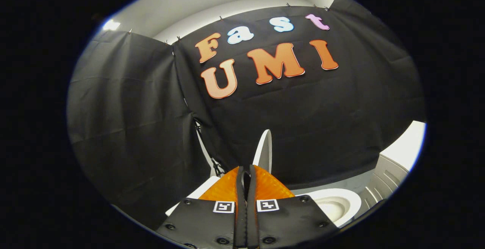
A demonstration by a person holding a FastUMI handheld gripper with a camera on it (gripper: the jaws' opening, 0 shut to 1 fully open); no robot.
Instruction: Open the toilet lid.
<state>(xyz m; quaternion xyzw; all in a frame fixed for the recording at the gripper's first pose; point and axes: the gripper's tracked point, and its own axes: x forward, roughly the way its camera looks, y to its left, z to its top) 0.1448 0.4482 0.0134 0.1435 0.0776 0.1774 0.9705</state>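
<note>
Lid point(264, 148) upright, edge-on just beyond gripper point(246, 173), bowl point(335, 203) open beside lid. Jaws nearly closed, narrow gap, holding nothing visible; likely eased off lid once raised. Task looks about done.

Raised lid point(264, 148) beyond gripper point(246, 171)

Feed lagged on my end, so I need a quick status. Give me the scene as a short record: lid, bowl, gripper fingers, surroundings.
lid: toilet lid stands raised, roughly upright, seen edge-on just beyond the fingertips
bowl: toilet bowl uncovered, beside the fingers on one side
gripper: gripper has its fingers closed together, nothing visibly between them; contact with the lid cannot be told
surroundings: black cloth wall behind the lid; white cabinet past the bowl
task state: lid appears open
</note>
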